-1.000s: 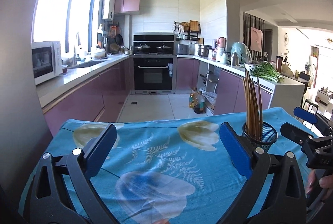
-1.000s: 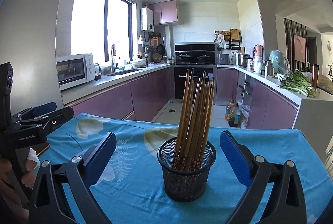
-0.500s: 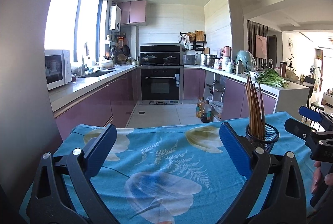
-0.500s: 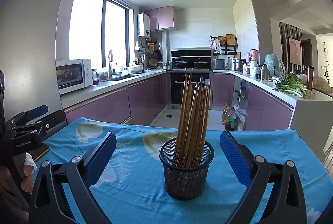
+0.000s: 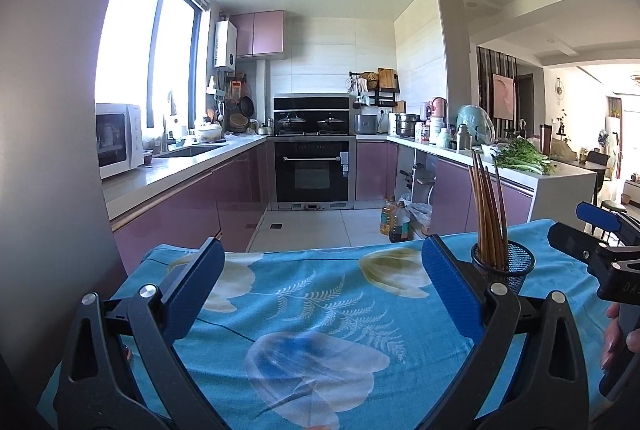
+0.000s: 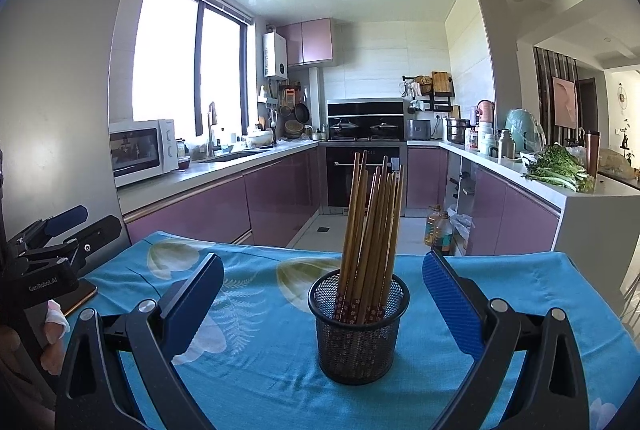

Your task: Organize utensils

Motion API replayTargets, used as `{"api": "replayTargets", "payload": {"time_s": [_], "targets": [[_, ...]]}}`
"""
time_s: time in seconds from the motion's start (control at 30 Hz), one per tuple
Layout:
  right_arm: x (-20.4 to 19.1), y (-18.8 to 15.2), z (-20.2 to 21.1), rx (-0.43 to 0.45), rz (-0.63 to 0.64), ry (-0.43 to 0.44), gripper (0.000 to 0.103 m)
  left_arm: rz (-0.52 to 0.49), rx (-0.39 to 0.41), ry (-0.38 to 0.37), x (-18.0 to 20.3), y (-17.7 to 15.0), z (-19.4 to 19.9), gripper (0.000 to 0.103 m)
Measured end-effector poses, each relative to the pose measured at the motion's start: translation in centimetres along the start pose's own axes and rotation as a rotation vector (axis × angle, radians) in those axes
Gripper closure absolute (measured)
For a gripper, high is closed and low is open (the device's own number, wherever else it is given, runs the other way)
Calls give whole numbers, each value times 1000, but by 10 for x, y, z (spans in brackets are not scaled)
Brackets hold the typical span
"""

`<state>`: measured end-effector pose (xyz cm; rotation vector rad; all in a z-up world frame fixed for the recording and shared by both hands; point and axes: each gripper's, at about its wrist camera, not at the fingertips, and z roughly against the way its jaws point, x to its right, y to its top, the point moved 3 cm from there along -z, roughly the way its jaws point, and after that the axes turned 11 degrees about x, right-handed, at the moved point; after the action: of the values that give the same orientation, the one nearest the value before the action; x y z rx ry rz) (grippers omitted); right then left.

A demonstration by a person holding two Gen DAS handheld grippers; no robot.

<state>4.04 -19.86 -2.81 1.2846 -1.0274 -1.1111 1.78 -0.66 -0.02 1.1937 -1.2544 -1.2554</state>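
Right gripper (image 6: 322, 304) spread wide, empty, blue pads flanking but clear of the black wire-mesh cup (image 6: 359, 326) at twelve o'clock. Brown wooden chopsticks (image 6: 372, 226) gathered upright inside, leaning slightly, probably sorted already. Left gripper (image 5: 320, 290) likewise wide, holding nothing, over bare blue floral-cloth desk (image 5: 320, 314); cup at two o'clock.

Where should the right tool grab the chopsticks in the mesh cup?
Grip the chopsticks on the bare upper shafts, well above the mesh cup rim; the patterned ends sit inside and out of reach. They stand nearly upright, fanned slightly, so come in level from the near side with the open right tool and close across the bundle, probably best where the sticks bunch together.
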Motion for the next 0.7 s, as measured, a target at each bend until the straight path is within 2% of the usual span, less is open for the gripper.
{"api": "replayTargets", "payload": {"time_s": [0.7], "targets": [[-1, 3, 6, 15, 1, -18, 7, 10, 15, -1, -5, 1, 8, 6]]}}
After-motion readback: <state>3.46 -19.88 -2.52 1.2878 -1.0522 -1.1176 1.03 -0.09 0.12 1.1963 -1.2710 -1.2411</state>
